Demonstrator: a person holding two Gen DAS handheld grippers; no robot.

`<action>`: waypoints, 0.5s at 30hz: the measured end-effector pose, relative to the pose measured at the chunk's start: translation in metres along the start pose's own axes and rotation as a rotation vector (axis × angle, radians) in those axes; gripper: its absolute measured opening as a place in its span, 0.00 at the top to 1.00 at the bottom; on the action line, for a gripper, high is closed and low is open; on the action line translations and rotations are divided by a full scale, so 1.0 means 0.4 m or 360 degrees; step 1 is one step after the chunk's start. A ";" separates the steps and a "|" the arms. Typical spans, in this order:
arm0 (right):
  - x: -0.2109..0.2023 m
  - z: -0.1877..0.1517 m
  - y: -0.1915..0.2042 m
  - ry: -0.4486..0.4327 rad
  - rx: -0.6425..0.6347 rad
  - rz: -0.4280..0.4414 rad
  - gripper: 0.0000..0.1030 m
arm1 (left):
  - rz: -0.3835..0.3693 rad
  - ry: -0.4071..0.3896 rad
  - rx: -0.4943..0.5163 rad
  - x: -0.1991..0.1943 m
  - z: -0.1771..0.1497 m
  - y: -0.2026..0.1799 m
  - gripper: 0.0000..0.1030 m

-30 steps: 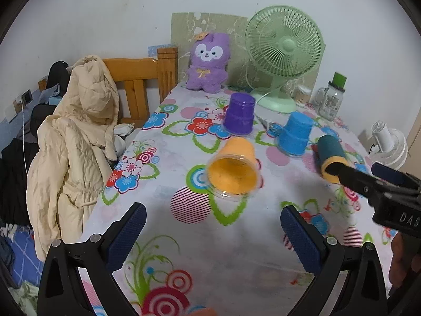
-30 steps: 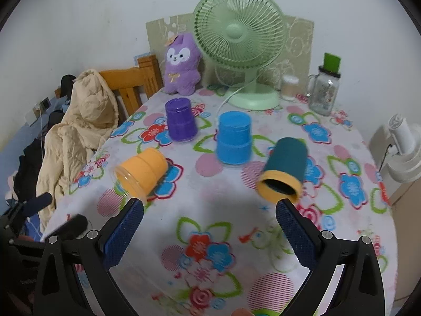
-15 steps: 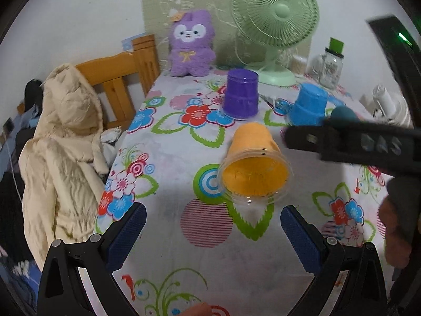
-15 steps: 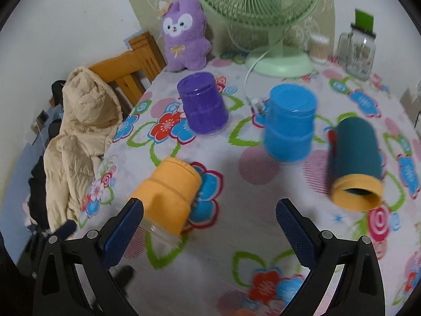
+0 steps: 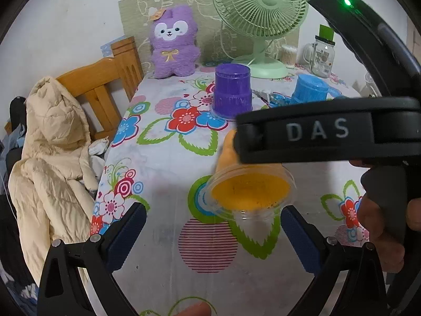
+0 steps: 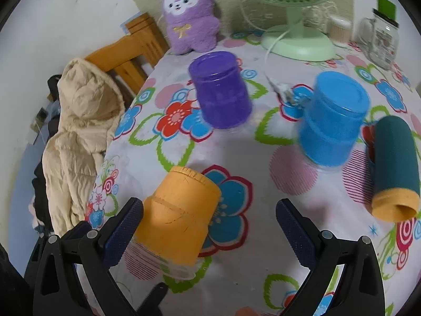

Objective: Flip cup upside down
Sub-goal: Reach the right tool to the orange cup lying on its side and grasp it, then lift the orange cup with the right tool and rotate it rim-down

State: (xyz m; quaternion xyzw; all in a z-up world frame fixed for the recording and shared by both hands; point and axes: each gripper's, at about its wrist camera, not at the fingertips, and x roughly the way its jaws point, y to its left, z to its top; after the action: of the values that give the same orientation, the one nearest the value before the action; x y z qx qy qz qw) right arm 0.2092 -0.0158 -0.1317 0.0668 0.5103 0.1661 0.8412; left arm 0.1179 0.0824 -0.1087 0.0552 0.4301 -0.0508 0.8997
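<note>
Right gripper [image 6: 209, 226] now closer, gaping around orange cup [image 6: 179, 216], left gripper [image 5: 213, 230] gaping

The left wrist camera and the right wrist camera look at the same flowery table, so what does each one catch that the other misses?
Only the left wrist view shows the orange plastic cup's open mouth and the right gripper's black body crossing above it. Only the right wrist view shows the dark teal cup with an orange rim lying on its side. Both show the upside-down purple cup, the upside-down blue cup, the purple plush toy and the green fan.
</note>
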 end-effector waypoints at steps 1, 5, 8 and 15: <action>0.004 0.001 0.002 0.0017 0.0004 0.0016 0.01 | -0.0005 0.0004 0.0014 0.005 0.001 0.001 0.00; 0.021 0.001 0.025 0.0091 -0.0028 0.0098 0.01 | -0.0020 0.0005 0.0007 0.010 0.000 0.004 0.00; 0.027 0.000 0.043 0.0112 -0.0081 0.0114 0.03 | -0.0005 0.0006 0.0018 0.010 -0.005 0.004 0.00; 0.026 -0.004 0.072 0.0165 -0.0132 0.0276 0.33 | -0.0030 0.0016 -0.0033 0.000 -0.017 0.023 0.00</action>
State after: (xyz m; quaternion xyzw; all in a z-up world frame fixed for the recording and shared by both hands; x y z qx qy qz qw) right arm 0.2062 0.0145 -0.1331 0.0671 0.5382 0.2625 0.7981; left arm 0.1139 0.0925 -0.1126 0.0421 0.4357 -0.0546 0.8974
